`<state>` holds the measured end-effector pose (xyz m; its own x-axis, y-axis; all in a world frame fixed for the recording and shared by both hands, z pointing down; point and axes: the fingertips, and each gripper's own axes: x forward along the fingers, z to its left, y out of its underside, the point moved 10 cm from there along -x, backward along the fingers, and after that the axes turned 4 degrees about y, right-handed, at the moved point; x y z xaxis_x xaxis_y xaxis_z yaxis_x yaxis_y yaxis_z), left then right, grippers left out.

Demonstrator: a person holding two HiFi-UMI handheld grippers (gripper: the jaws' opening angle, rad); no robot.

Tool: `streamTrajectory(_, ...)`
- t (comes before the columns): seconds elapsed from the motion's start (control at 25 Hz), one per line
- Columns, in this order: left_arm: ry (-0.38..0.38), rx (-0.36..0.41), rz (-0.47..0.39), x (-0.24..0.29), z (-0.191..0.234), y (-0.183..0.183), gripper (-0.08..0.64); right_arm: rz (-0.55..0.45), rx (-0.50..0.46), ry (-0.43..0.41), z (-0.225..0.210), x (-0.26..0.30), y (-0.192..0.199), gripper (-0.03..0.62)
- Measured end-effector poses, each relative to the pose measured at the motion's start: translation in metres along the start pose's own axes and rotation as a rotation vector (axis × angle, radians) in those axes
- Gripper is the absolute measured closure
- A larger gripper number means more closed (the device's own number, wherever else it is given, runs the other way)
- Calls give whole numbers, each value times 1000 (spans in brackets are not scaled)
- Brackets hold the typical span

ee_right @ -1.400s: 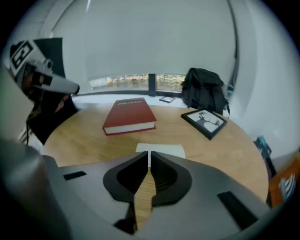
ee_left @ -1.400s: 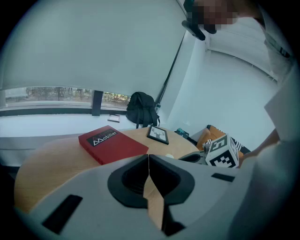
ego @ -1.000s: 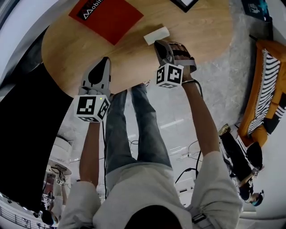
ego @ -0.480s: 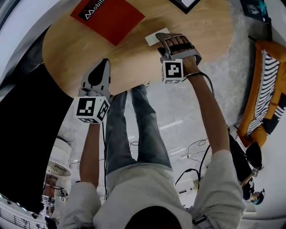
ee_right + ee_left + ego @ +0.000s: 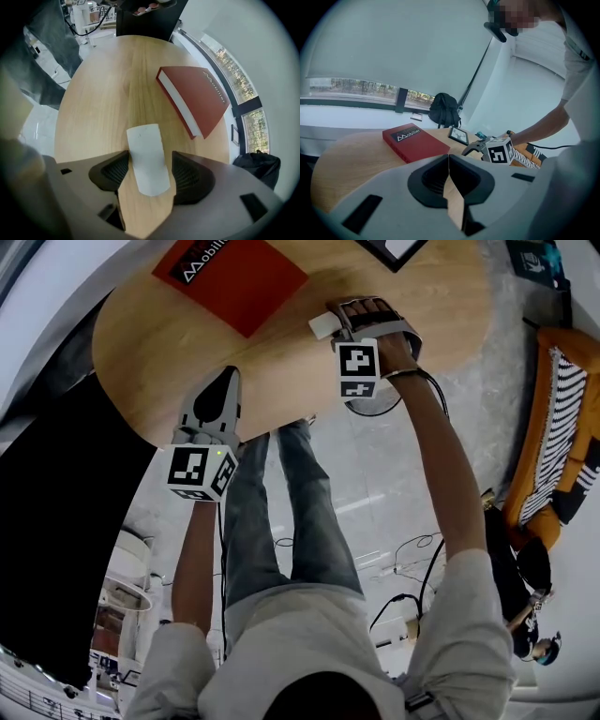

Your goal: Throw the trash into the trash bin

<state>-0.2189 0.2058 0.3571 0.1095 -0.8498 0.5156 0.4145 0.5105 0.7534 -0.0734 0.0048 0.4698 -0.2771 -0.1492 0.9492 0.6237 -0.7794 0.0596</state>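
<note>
**Right jaws straddle the scrap, no grip yet**

Right hand-held gripper [image 5: 361, 317] points steeply down at the bench [image 5: 98, 93]. Its jaws are spread wide either side of the white paper scrap [image 5: 146, 154], pads not pressing. Set to pinch it for the bin, I judge. Left hand-held gripper [image 5: 448, 161] hovers over the near bench edge, jaws together, empty, out of the way. Book [image 5: 197, 96] well apart. No bin in any view; from above, the gripper covers most of the scrap

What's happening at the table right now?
A person holds a tool in each hand. The right tool points down at the wooden table, its jaws open on either side of a white slip of paper that lies flat, not gripped. The left tool is shut and empty near the table's edge.
</note>
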Motion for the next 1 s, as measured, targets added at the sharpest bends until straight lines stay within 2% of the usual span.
streamTrajectory(0.12, -1, 2, -5, -1, -1, -2, 538, -7, 16, -31, 4, -2, 1, 351)
streamTrajectory(0.36, 2, 6, -1, 0, 2, 0, 538, -15, 20, 18, 11, -2, 3, 378)
streamTrajectory(0.56, 11, 17, 6, 0, 2, 3, 538, -20, 83, 69, 14, -4, 3, 426)
streamTrajectory(0.8, 23, 27, 10, -2, 1, 5, 538, -27, 152, 137, 21, -11, -1, 436)
streamTrajectory(0.92, 27, 32, 13, 0, -3, 3, 538, -49, 235, 171, 16, -20, 1, 437)
streamTrajectory(1.0, 32, 36, 15, 1, -6, 3, 538, -83, 365, 194, 11, -28, 2, 437)
